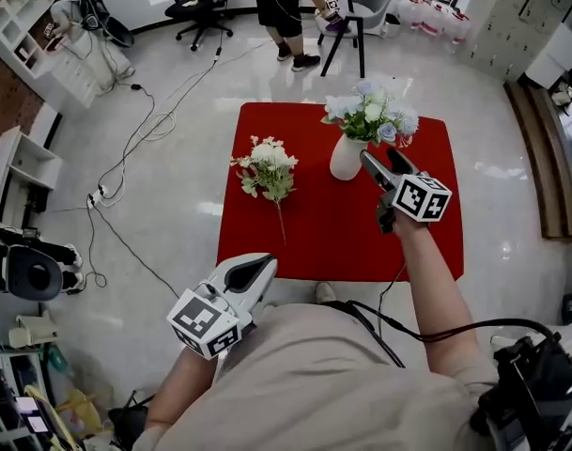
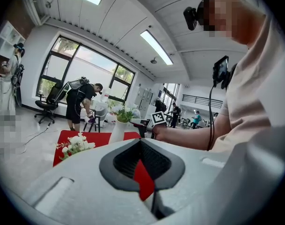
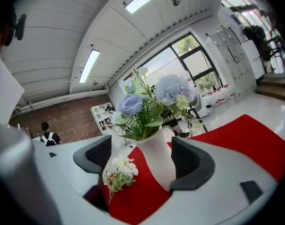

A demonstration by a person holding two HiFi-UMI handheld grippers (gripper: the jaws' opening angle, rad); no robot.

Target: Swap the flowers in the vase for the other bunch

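A white vase with a blue and white bunch stands at the far right of the red table. A white bunch lies flat to its left. My right gripper is open right beside the vase's right side. In the right gripper view the vase and its flowers show between the spread jaws of the gripper, and the pads do not press on it. My left gripper is shut and holds nothing, above the table's near left edge, pointing at the white bunch.
A person stands beyond the table next to a chair and an office chair. Cables trail over the floor at left. White shelves and camera gear line the left side.
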